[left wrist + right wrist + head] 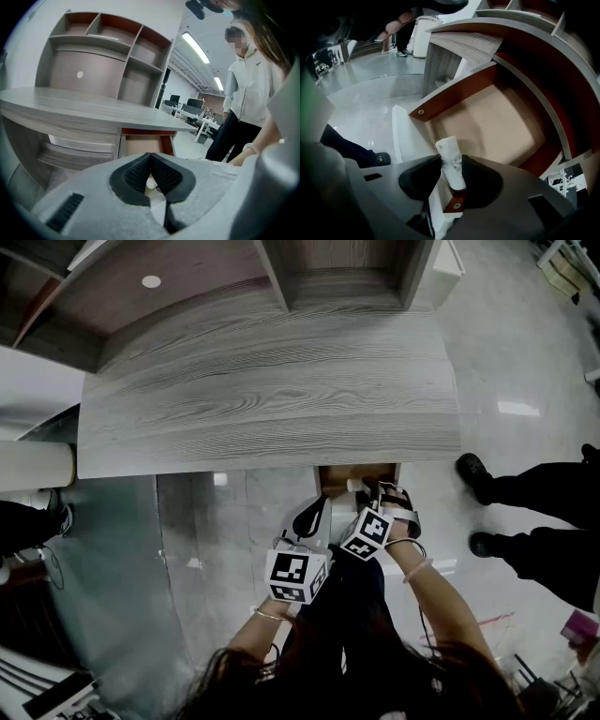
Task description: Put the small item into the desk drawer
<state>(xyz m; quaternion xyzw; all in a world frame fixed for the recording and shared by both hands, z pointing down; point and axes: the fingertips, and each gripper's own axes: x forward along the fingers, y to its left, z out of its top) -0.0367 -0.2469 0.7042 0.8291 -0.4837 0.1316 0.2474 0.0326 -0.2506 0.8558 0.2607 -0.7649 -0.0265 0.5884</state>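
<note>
The right tool (452,165) is clenched on a small white cylinder-shaped item (448,149). The item stands upright between the tool's dark pads, at lower centre of the right gripper view. It is at the near edge of the open desk drawer (487,119), by the drawer's white front panel (399,133). The drawer's tan floor shows wide beyond the item, walled in red-brown. The left tool (150,156) is closed tip to tip on nothing and points at the same drawer.

In the head view both tools sit side by side at lower centre, just below the front edge of the grey wood-grain worktop (272,390). Glossy pale floor (525,352) spreads to the right, where another person's dark shoes (473,470) stand near the drawer. Open shelving (108,51) rises behind the worktop.
</note>
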